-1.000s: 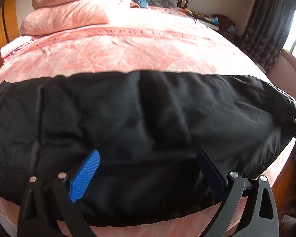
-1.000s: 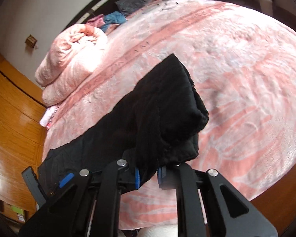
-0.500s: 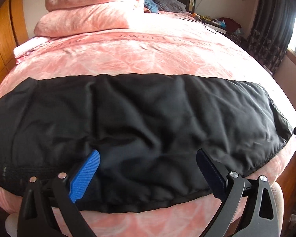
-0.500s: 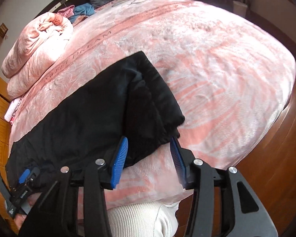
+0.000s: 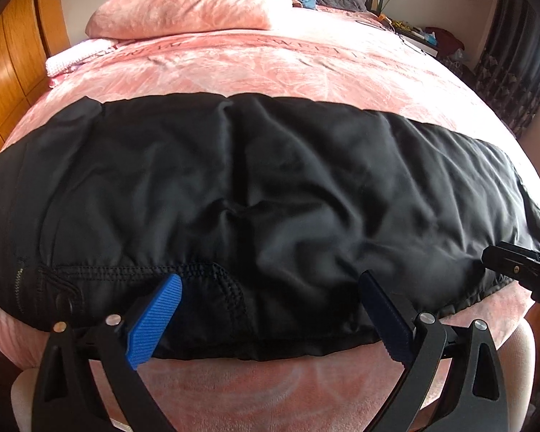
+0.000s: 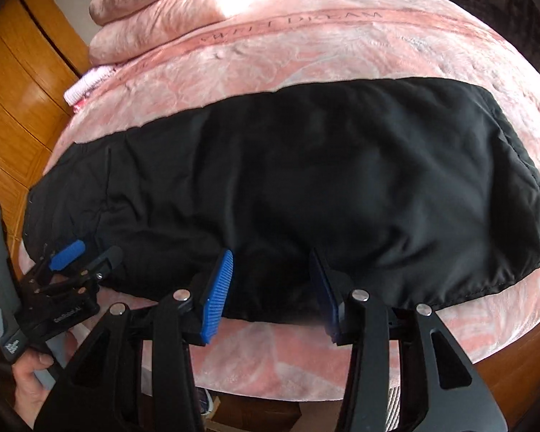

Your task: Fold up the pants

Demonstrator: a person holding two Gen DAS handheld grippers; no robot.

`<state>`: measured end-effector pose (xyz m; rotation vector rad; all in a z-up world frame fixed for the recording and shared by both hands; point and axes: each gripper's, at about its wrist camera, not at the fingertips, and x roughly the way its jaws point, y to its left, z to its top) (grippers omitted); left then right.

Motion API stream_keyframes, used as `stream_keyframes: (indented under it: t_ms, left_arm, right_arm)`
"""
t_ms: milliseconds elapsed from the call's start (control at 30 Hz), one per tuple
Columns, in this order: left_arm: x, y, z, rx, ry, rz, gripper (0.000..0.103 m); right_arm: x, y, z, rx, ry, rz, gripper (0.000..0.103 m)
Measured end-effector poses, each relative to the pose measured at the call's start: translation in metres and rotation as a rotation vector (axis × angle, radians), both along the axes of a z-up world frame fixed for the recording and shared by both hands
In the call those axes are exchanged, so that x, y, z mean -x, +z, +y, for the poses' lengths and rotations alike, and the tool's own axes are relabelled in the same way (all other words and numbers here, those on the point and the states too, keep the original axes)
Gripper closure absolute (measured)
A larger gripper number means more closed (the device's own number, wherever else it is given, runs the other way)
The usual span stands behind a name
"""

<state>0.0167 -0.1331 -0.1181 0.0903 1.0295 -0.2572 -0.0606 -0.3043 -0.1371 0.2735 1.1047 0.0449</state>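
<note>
The black pants point(image 5: 288, 187) lie flat in a long band across the pink bed, waistband with zipper at the left; they also show in the right wrist view point(image 6: 306, 180). My left gripper point(image 5: 270, 288) is open and empty, its blue pads over the near edge by the crotch seam. My right gripper point(image 6: 271, 266) is open and empty at the near edge of the leg part. The left gripper also shows in the right wrist view point(image 6: 86, 252), and the right gripper's tip at the far right of the left wrist view point(image 5: 514, 262).
The pink blanket point(image 5: 270, 57) covers the bed. A folded pink duvet point(image 5: 190, 3) is stacked at the head. Wooden wardrobe doors point(image 6: 14, 82) stand on the left, dark curtains point(image 5: 514, 57) on the right. The bed's near edge point(image 6: 288, 352) drops to the floor.
My right gripper has opened and let go of the pants' leg end, which now lies flat on the bed. Both grippers have drawn back towards the near edge.
</note>
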Motion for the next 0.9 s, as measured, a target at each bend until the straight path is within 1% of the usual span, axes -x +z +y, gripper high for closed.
stream_keyframes:
  t_ms: [67,133,200,267,367,433,533,600,667,700,767,833,900]
  left_arm:
    - [0.001,-0.002,0.0,-0.004,-0.008,0.0,0.004]
    - [0.001,0.001,0.002,0.011,-0.012,0.004,0.004]
    - [0.001,0.009,0.009,0.042,-0.006,0.014,0.005]
    - [0.001,0.021,0.021,0.075,0.012,0.012,0.005]
    - [0.002,0.039,0.053,0.084,0.06,0.004,0.005]
    - [-0.001,0.046,0.081,0.099,0.104,0.019,0.005]
    - [-0.001,0.052,0.131,0.119,0.202,0.038,0.005]
    - [-0.001,0.053,0.167,0.129,0.279,0.052,0.005]
    - [-0.001,0.05,0.202,0.178,0.358,0.083,0.006]
    - [-0.001,0.048,0.222,0.219,0.406,0.102,0.007]
    - [-0.001,0.043,0.254,0.306,0.479,0.135,0.011]
    - [-0.002,0.035,0.275,0.382,0.504,0.176,0.02]
    - [-0.006,0.028,0.284,0.431,0.511,0.208,0.021]
  right_arm:
    - [0.003,-0.005,0.005,0.034,0.024,0.018,0.058]
    - [0.003,-0.002,0.007,0.047,0.033,0.027,0.058]
    - [0.003,0.005,0.004,0.012,0.013,0.015,0.057]
    - [0.003,0.015,0.009,-0.023,0.018,-0.027,0.057]
    - [0.001,0.024,0.029,-0.042,0.063,-0.056,0.057]
    - [-0.001,0.025,0.043,-0.094,0.098,-0.059,0.057]
    - [-0.004,0.025,0.065,-0.131,0.151,-0.06,0.057]
    - [-0.009,0.023,0.076,-0.177,0.182,-0.049,0.057]
    - [-0.015,0.02,0.09,-0.196,0.199,-0.03,0.057]
    - [-0.017,0.021,0.093,-0.186,0.203,-0.025,0.057]
    - [-0.019,0.021,0.101,-0.165,0.207,-0.012,0.057]
    - [-0.02,0.022,0.109,-0.165,0.218,-0.01,0.057]
    - [-0.021,0.023,0.119,-0.166,0.237,-0.018,0.057]
